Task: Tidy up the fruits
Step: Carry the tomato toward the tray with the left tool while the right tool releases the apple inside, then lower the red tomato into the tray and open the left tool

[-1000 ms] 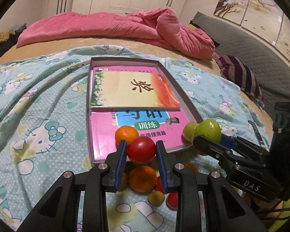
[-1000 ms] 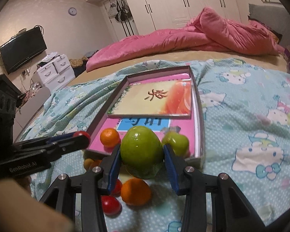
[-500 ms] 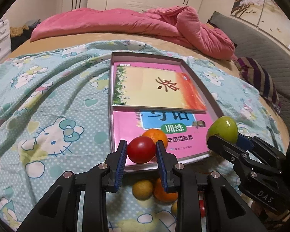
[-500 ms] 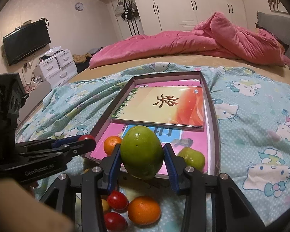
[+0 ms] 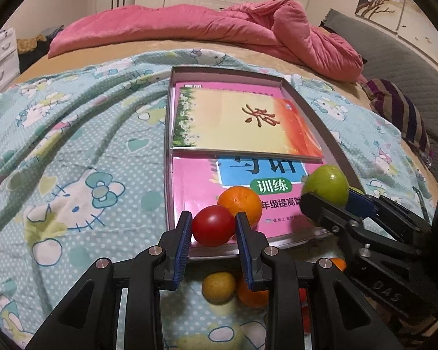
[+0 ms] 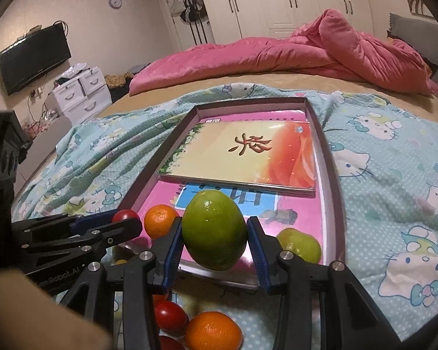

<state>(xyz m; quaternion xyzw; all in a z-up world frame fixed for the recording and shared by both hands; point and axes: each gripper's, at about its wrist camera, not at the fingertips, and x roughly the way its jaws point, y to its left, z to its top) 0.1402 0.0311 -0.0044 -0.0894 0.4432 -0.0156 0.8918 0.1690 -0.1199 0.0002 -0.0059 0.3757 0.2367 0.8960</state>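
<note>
Tray (image 5: 330,143) holds an orange (image 5: 240,204) and a green fruit (image 6: 299,245). Left gripper (image 5: 213,227) clamps a tomato (image 5: 213,225), right gripper (image 6: 214,242) a green mango (image 6: 214,230), both near its front edge. Several fruits (image 6: 211,331) wait on the blanket (image 5: 73,157) before it.

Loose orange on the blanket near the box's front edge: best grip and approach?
Take the orange across its widest middle, fingers on opposite sides, coming down from above. It is round, so any axis works, but a red tomato sits close on its left; line the fingers up front to back to miss it.
</note>
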